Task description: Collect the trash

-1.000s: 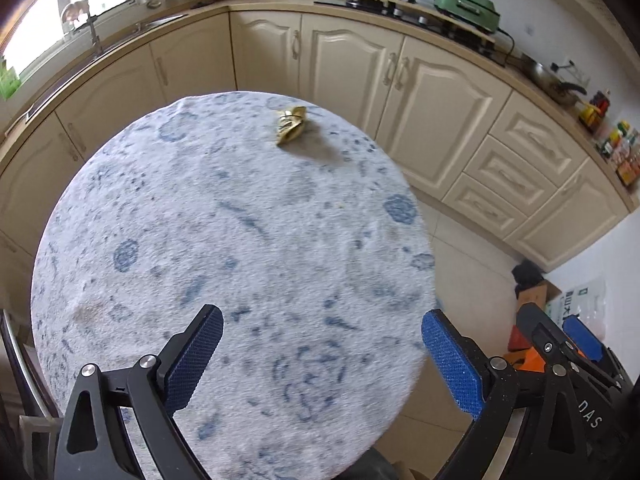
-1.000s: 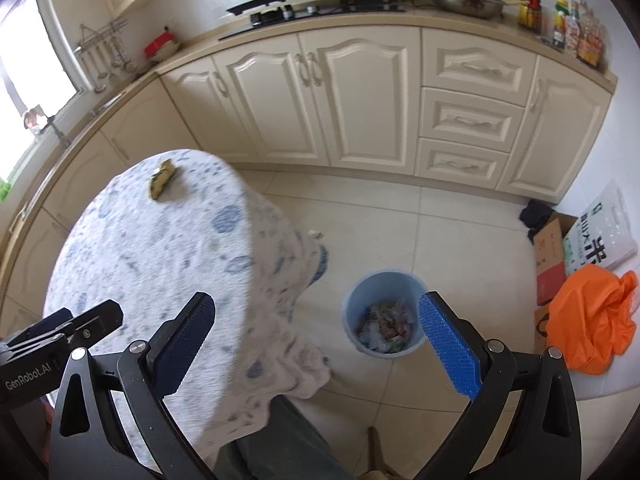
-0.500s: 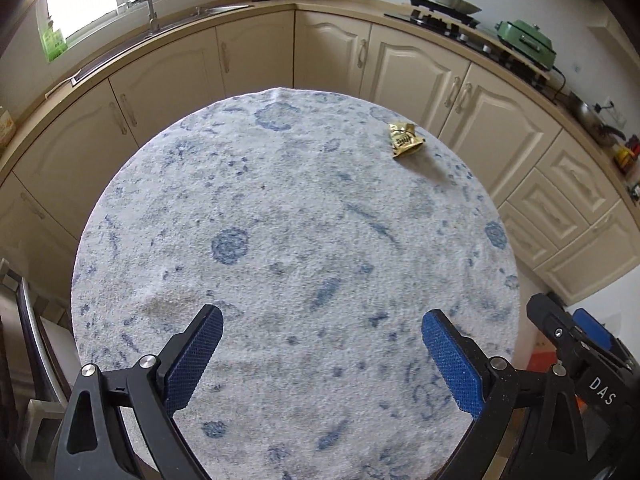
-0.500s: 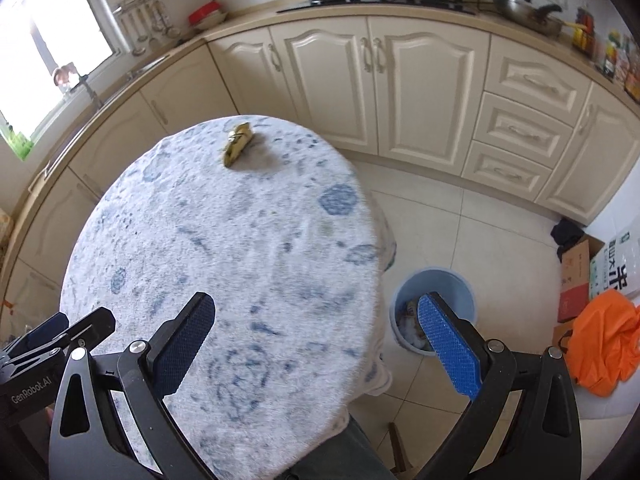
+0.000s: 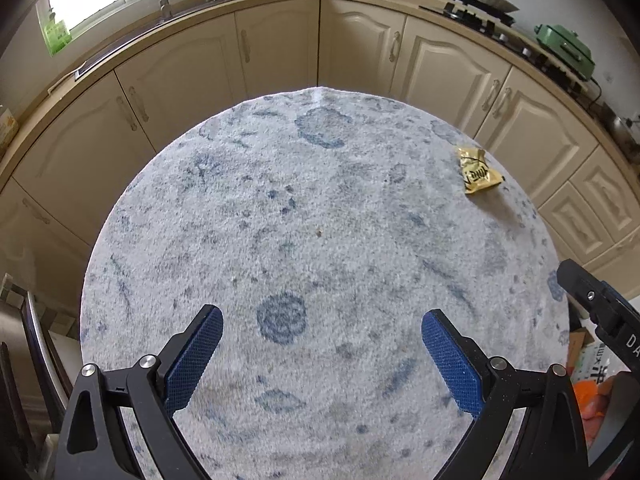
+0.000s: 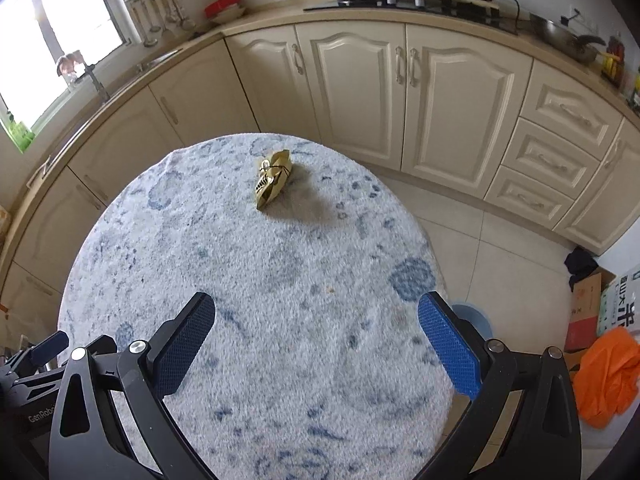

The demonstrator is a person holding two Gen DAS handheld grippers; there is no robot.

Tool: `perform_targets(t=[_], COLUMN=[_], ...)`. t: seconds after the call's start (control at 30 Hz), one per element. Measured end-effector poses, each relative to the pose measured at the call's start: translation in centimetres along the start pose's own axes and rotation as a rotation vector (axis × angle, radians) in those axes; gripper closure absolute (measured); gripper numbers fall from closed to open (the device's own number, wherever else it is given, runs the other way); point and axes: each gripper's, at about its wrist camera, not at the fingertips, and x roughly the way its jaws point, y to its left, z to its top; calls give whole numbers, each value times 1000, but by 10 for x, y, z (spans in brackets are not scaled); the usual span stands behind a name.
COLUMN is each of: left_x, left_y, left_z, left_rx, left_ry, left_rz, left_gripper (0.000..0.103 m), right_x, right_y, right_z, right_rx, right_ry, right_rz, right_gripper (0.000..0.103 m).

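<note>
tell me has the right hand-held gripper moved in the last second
Yes. The right hand-held gripper has swung left: a second ago the blue bin sat between its fingers, now the round table fills that gap and the bin only peeks past the table edge.

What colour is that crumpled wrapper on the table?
The wrapper is shiny gold with dark markings. The left wrist view shows it best, lying flatter.

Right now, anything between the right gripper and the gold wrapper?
Nothing visible. The right gripper is open over bare tablecloth, and the gold wrapper lies alone near the far edge; only a tiny crumb sits between.
</note>
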Motion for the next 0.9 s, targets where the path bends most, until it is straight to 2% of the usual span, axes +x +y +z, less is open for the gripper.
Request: perform_targets(t=[0.33,0.53,0.6,0.63,0.7,0.73,0.83,0.9], left_x=[81,122,129,130,130,129,119,110], left_y=[7,13,15,17,19,20,25,28], left_z=[89,115,114,113,108,105,92,80], left_rx=[30,39,32,29,33,35,30,22], left_ry=[57,108,122,127,130,128,121,119], left_rz=[-21,-21,-31,-32,-23,-16,-25,-31], left_gripper=[5,5,5,5,8,10,11,11], right_x=[94,131,137,141,136,133,120,109], right_y=[33,41,47,51,54,57,61,65], right_z=[77,93,90,87,81,76,56,41], right_rx=[-110,-128,-163,-180,-219,-250,-300,-325], right_ry=[89,123,145,186,149,151,181,187], right_rz=[-64,-43,-5,32,23,36,135,145], right_gripper=[0,2,19,45,63,69,71,71])
